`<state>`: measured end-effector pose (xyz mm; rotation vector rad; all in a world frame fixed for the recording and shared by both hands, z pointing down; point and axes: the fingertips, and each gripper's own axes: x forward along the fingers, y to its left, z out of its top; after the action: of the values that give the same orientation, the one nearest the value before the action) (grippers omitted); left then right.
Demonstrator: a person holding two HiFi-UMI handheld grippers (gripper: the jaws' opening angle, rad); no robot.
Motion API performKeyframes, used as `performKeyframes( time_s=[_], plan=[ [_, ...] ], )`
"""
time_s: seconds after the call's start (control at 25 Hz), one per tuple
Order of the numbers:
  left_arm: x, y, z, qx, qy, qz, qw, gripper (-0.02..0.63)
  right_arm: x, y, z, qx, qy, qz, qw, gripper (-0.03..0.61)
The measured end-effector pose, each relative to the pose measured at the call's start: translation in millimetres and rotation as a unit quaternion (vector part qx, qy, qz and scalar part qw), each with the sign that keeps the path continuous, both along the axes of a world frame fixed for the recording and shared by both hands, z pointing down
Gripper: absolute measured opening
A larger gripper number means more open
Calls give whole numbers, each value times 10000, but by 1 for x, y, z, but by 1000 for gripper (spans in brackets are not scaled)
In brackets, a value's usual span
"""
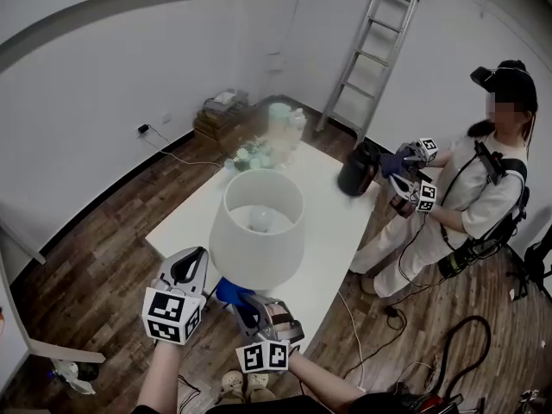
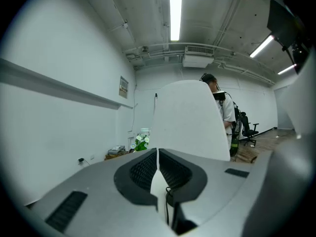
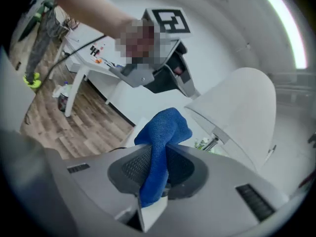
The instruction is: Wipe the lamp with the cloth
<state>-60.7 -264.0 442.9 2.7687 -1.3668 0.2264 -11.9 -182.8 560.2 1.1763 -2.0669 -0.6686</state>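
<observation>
A lamp with a white drum shade (image 1: 257, 229) stands near the front of the white table (image 1: 345, 222). My left gripper (image 1: 191, 264) hangs just left of the shade, its jaws shut on nothing. In the left gripper view the gripper (image 2: 157, 158) faces the shade (image 2: 190, 120), a little apart from it. Below the shade's front edge my right gripper (image 1: 252, 305) is shut on a blue cloth (image 1: 231, 291). Seen from the right gripper (image 3: 157, 168), the cloth (image 3: 162, 132) bunches up out of the jaws. The shade (image 3: 242, 110) and its stem are up to the right.
Flowers (image 1: 253, 154) and pale jars (image 1: 285, 120) stand at the table's far end. Another person (image 1: 483, 188) at the right side holds a dark pot (image 1: 357, 169) with two grippers. A ladder (image 1: 371, 50) leans on the back wall. Cables lie on the wooden floor (image 1: 379, 326).
</observation>
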Motion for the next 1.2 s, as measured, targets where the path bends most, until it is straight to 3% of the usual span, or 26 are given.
performKeyframes(
  time_s=[0.16, 0.36, 0.48, 0.68, 0.84, 0.92, 1.04, 1.2],
  plan=[
    [4, 8, -11, 107, -19, 70, 9999, 18, 11, -40, -16, 1072, 76, 477, 9931, 77],
    [2, 8, -18, 127, -43, 45, 9999, 18, 19, -76, -29, 1647, 194, 864, 9824, 77],
    [4, 8, -19, 102, -70, 74, 9999, 18, 18, -91, -19, 1464, 273, 993, 9838, 77],
    [9, 10, -18, 108, -101, 89, 9999, 18, 12, -100, 31, 248, 341, 960, 9945, 77],
    [14, 11, -17, 103, -97, 128, 9998, 18, 1, -88, 51, -373, 560, 399, 9969, 77],
    [17, 13, -16, 93, -63, 147, 9998, 18, -6, -72, 47, -316, 549, 23, 9980, 77],
    [20, 16, -16, 111, -32, 194, 9997, 18, 0, -42, 22, 219, 142, -211, 9994, 77],
    [16, 20, -15, 129, -37, 154, 9998, 18, 52, -20, -28, 1040, -931, 425, 9893, 77]
  ],
)
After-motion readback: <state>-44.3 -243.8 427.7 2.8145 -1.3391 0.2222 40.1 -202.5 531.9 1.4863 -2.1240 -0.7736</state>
